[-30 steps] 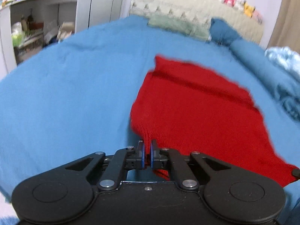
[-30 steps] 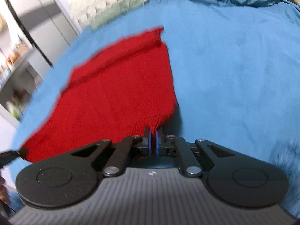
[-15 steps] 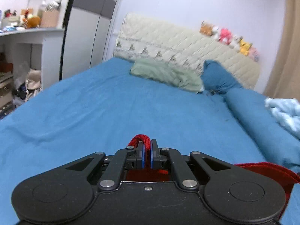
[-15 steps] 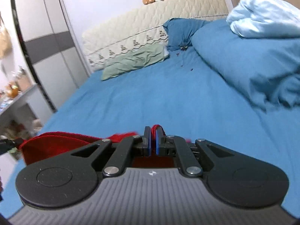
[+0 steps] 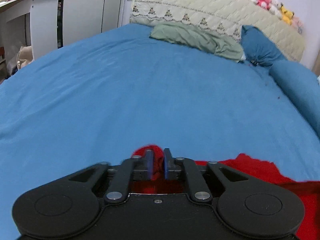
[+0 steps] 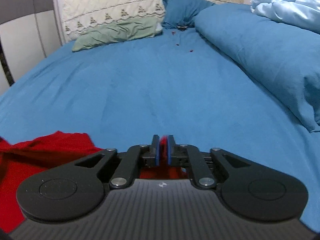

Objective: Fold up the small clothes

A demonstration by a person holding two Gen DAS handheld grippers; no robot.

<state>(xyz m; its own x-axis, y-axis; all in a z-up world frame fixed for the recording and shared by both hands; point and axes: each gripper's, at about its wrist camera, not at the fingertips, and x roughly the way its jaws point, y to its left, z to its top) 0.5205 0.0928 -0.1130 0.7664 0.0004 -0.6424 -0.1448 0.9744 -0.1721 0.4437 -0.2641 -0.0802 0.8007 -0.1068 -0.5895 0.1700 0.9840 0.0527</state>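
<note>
and the view has swung right up — a second ago both cameras looked down on the red knit garment (image 5: 260,172) spread flat on the blue bed sheet (image 5: 140,100), now they look out along the bed toward the quilted headboard (image 5: 210,10) and the green pillow (image 5: 196,38). that reads as the near edge lifted and carried forward, so the fold looks to be underway, not finished.

left tool (image 5: 158,165) is clamped on a bunch of the red knit, cloth poking up between its blue pads. right tool (image 6: 162,150) is pinched on the other corner, red showing in the narrow gap.

the garment hangs low under both tools, near the front of the bed. its held edge runs side to side between the two tools; the long axis probably trails back toward the person, but most of it is hidden beneath the tool bodies.
</note>
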